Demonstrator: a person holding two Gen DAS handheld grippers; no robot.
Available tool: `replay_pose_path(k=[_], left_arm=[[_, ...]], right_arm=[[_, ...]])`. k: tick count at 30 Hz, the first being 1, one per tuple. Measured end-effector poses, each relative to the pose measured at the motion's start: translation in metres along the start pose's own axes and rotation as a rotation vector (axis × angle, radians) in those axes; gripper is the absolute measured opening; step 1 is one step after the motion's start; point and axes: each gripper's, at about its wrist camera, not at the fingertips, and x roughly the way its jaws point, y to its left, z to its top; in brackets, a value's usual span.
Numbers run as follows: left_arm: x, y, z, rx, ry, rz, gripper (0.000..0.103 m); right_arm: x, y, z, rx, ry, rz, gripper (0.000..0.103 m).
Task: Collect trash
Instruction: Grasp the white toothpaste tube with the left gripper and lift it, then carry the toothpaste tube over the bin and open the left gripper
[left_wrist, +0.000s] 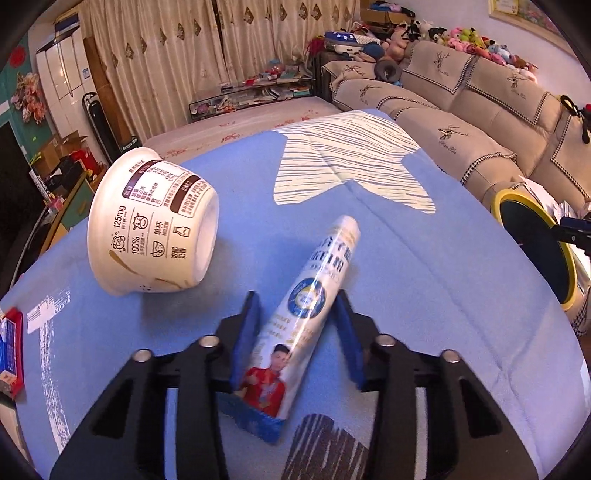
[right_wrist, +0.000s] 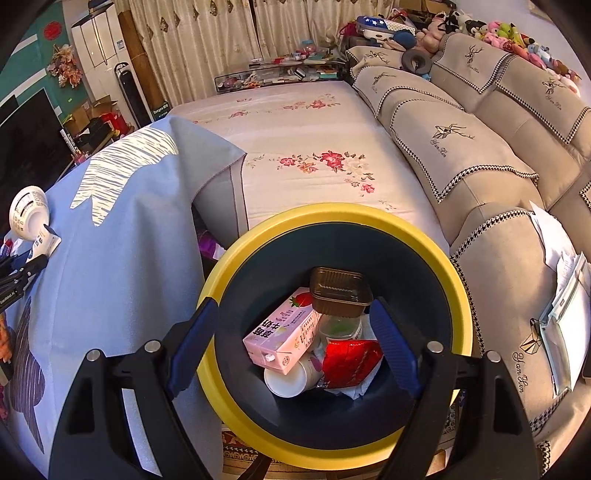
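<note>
The left gripper (left_wrist: 299, 306) sits low over the blue cloth (left_wrist: 424, 295) covering the table, its blue fingers (left_wrist: 248, 332) spread to either side of a white printed sachet (left_wrist: 299, 314) that lies between them, pointing forward and slightly right. Whether the pads press the sachet cannot be determined: a gap shows on the left side, while the right pad sits at the sachet's edge. The sachet's torn blue end lies back between the finger bases and is partly cut off by the gripper body. Ahead and to the left of this gripper, a white paper cup (left_wrist: 151, 221) lies on its side on the cloth, base toward the camera. The right gripper (right_wrist: 299, 332) is held directly above the yellow-rimmed bin (right_wrist: 332, 214), jaws wide apart with nothing between them. Inside the bin, ahead of the fingers, lie a pink milk carton (right_wrist: 280, 336), a brown plastic tray (right_wrist: 340, 291), a red wrapper (right_wrist: 351, 362) and a white cup (right_wrist: 288, 380); items beneath these are too hidden to identify. The bin's near rim is masked by the gripper body.
</note>
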Motion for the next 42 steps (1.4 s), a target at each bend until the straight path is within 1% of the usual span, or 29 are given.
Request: replay_pose_path(k=[1,2,4,14,21,29,34,39,42], left_arm=[[-0.003,-0.003,-0.001,0.011,-0.002,0.003,0.032],[-0.005,-0.006,-0.002,0.02,-0.001,-0.005,0.025],[-0.009,-0.012,-0.004,0.034,-0.001,-0.017,0.022],[-0.054,-0.06,0.001,0.092,-0.055,-0.062,0.021],[-0.077,-0.113,0.012,0.16,-0.082,-0.113,0.021],[-0.076,-0.188,0.032,0.252,-0.094,-0.178,0.021],[-0.07,-0.235,0.043,0.306,-0.088,-0.226,0.021],[-0.052,-0.285,0.056,0.355,-0.059,-0.282,0.021],[-0.04,-0.312,0.061,0.385,-0.045,-0.296,0.021]], right_arm=[[-0.001,-0.001,0.0,0.0,-0.002,0.002,0.079],[-0.003,-0.001,-0.001,0.0,-0.005,0.003,0.079],[-0.006,-0.001,-0.002,0.0,-0.011,0.006,0.079],[-0.032,-0.017,-0.013,0.02,-0.05,0.014,0.079],[-0.047,-0.038,-0.024,0.043,-0.077,0.0,0.079],[-0.054,-0.074,-0.039,0.086,-0.086,-0.038,0.079],[-0.057,-0.096,-0.047,0.12,-0.09,-0.058,0.079],[-0.059,-0.116,-0.056,0.146,-0.094,-0.088,0.079],[-0.06,-0.128,-0.061,0.162,-0.093,-0.098,0.079]])
